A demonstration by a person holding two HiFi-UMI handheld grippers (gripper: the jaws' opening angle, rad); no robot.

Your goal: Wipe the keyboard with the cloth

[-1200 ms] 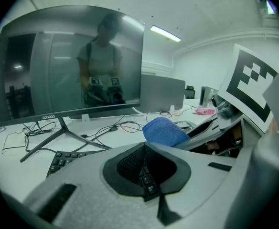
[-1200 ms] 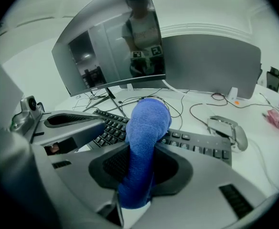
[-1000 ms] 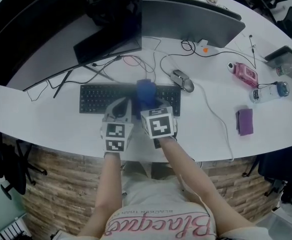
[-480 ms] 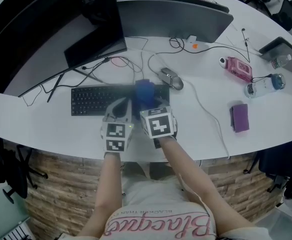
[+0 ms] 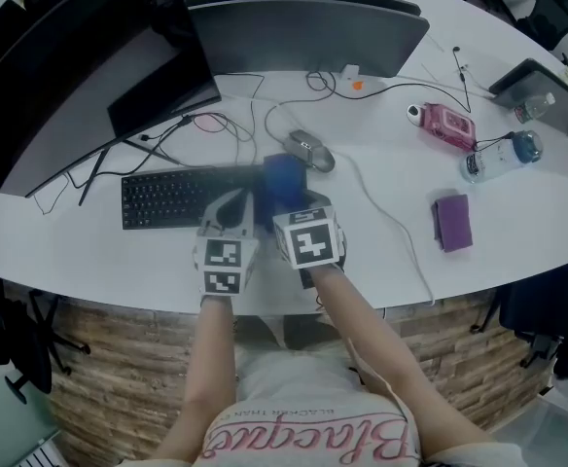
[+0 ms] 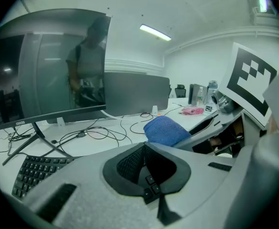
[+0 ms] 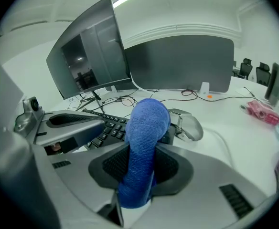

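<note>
A black keyboard [image 5: 182, 196] lies on the white desk, below the monitors. A rolled blue cloth [image 5: 282, 180] sits over the keyboard's right end, and my right gripper [image 5: 286, 200] is shut on it. In the right gripper view the cloth [image 7: 145, 142] stands up between the jaws, with keyboard keys [image 7: 112, 124] just beyond. My left gripper [image 5: 233, 210] is beside the right one, over the keyboard's front edge, shut with nothing in it. From the left gripper [image 6: 146, 175] view the cloth [image 6: 166, 130] shows to the right and the keyboard [image 6: 39, 171] to the lower left.
A mouse [image 5: 310, 151] lies just right of the keyboard, with cables [image 5: 216, 125] behind. Two monitors [image 5: 89, 56] stand at the back. To the right are a pink pack [image 5: 446, 125], a water bottle [image 5: 498, 159] and a purple cloth [image 5: 452, 222]. The desk edge [image 5: 119, 295] runs close to me.
Both grippers and the blue cloth have slid to the right along the keyboard, from about its middle to its right end. The keyboard and mouse stay in place on the desk.
</note>
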